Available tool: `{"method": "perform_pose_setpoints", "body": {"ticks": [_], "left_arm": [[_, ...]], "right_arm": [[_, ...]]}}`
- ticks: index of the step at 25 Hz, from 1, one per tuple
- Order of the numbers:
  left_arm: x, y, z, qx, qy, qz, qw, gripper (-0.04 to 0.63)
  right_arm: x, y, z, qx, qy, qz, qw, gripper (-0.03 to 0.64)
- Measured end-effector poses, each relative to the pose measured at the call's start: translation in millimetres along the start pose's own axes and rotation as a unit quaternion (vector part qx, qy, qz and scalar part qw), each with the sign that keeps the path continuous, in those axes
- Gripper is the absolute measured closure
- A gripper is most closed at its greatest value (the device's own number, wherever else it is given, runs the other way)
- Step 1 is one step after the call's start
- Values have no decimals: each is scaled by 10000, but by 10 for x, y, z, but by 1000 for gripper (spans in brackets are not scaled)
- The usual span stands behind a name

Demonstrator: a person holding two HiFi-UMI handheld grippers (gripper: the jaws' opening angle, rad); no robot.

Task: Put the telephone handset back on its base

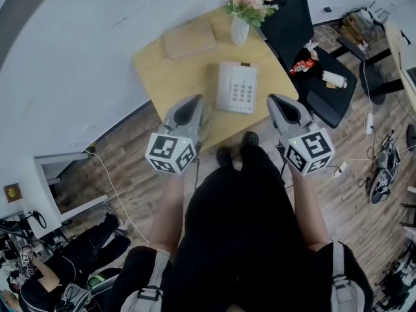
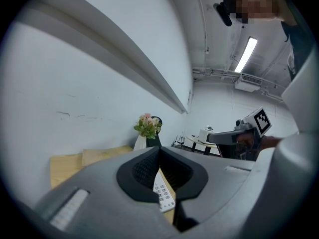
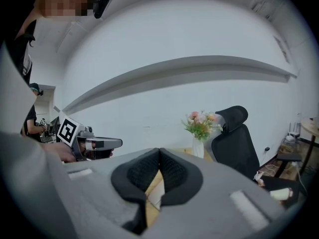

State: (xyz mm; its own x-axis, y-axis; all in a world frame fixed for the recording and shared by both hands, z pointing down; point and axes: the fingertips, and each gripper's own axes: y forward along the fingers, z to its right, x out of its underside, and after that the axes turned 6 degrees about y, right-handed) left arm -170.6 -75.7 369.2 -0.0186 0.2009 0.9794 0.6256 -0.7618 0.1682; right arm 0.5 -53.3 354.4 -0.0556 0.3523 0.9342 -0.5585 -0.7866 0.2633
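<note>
White wall (image 1: 78,57) and plank floor (image 1: 130,168) noted around a small wooden table (image 1: 175,70); a black office chair (image 1: 292,18) stands at its right edge.

Telephone (image 1: 237,88): white, lying flat toward the near edge of the table, between the tips of the two grippers and touched by neither. No separate handset is seen lying on the table. The plain strip along the phone's left side, beside the keypad, is taken to be the handset resting on the base, though it is too small for the seating to be confirmed.

Left gripper (image 1: 194,101): jaws pressed together, nothing between them, held over the near edge left of the phone.

Right gripper (image 1: 278,101): jaws likewise together and empty, held over the near edge right of the phone.

Step judged: either before the first reach or after the handset has been set down; the two cannot be told apart here. If the handset is unseated, one pair of jaws would have to be opened, lowered along the phone's left side and closed across the handset.

A flat brown box (image 1: 188,41) lies by the far edge; a vase (image 1: 240,30) of flowers stands at the far corner.

Writing: no brand or label is legible. Keypad digits are too small to be read. Only black-and-white square markers are seen on the gripper cubes.
</note>
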Motion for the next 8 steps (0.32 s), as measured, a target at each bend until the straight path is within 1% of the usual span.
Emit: {"method": "perform_pose_setpoints", "body": {"ticks": [8], "left_arm": [[-1, 39, 38, 64, 24, -26, 10000, 584]], "right_arm": [[33, -14, 30, 24, -34, -63, 10000, 614]]}}
